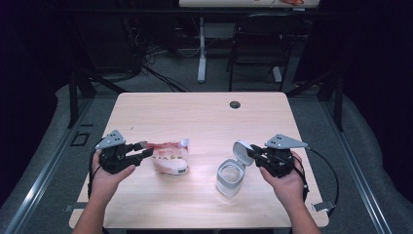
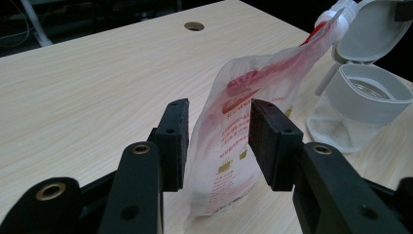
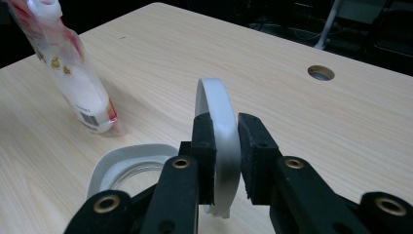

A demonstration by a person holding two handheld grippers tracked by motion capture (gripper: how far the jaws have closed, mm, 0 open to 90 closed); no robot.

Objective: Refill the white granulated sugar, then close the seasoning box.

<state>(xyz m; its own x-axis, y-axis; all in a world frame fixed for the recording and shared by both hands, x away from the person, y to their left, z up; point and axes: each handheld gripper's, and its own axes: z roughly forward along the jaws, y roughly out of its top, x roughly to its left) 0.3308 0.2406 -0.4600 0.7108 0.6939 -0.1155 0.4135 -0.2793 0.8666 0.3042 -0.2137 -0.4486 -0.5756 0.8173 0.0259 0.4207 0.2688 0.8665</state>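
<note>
A white and red spouted pouch stands tilted on the wooden table, its capped spout pointing up and right. My left gripper comes in from the left and is shut on the pouch's body, one pad on each side. To the right stands a clear container with a grey rim and a hinged grey lid standing open. My right gripper is shut on that lid, held edge-on between its pads. The rim lies just below the jaws.
A round cable hole sits near the table's far edge. Beyond the table are a dark chair, a white table leg and cables on the floor. Bare tabletop lies behind and in front of the two objects.
</note>
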